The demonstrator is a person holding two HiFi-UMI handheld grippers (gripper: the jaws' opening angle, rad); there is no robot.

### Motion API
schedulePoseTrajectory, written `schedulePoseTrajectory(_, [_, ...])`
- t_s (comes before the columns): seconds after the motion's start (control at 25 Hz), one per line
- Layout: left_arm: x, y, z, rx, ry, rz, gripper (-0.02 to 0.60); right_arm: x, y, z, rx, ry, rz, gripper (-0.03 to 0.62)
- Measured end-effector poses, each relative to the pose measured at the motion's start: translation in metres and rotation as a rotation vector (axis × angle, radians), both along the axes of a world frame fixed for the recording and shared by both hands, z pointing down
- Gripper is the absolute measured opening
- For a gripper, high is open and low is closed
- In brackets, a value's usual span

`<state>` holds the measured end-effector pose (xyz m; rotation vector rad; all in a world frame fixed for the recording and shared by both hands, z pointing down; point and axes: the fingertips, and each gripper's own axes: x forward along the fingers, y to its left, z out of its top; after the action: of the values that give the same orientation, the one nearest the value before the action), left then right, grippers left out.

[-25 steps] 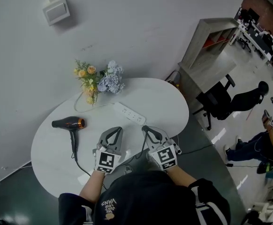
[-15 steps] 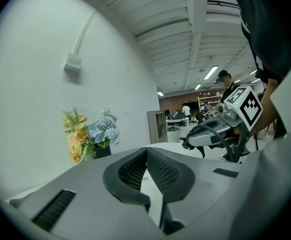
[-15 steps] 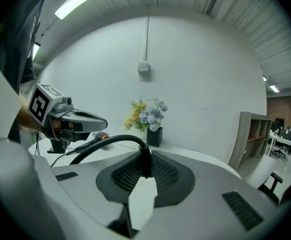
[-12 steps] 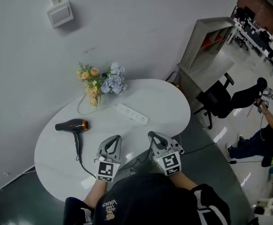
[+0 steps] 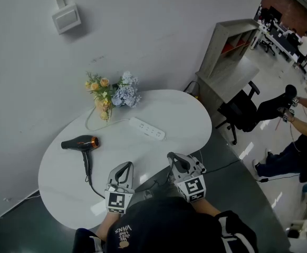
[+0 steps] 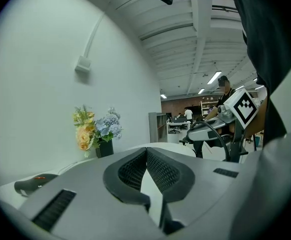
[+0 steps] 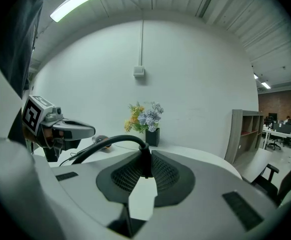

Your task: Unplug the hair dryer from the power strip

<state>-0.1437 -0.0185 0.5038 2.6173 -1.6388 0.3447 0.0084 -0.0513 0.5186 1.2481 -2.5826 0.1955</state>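
Observation:
A black hair dryer with an orange band lies at the left of the round white table. Its black cord runs toward the near edge and across to my right gripper. In the right gripper view the cord arcs into the jaws, and my right gripper is shut on the cord's plug end. The white power strip lies mid-table, well beyond both grippers, with no black plug showing in it. My left gripper hovers at the near edge, and its pads meet on nothing.
A vase of yellow and blue flowers stands at the table's far edge by the wall. A black office chair and a grey shelf unit stand to the right. A seated person is at the far right.
Both grippers have drawn back toward the near table edge, away from the power strip. The black cord has come along with the right gripper.

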Motion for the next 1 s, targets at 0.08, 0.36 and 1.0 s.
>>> schedulePoseTrajectory(0.08, [-0.001,0.004,0.001,-0.004,0.002,-0.006,0.02,0.001,0.004,0.001,-0.009,-0.014,0.005,0.072])
schedulePoseTrajectory(0.36, [-0.001,0.013,0.0,-0.009,0.027,-0.017,0.02,0.001,0.005,0.0,-0.02,-0.053,0.017,0.072])
schedulePoseTrajectory(1.0, [0.012,0.01,-0.006,0.012,0.035,-0.006,0.02,0.003,-0.001,-0.012,-0.016,-0.105,0.013,0.072])
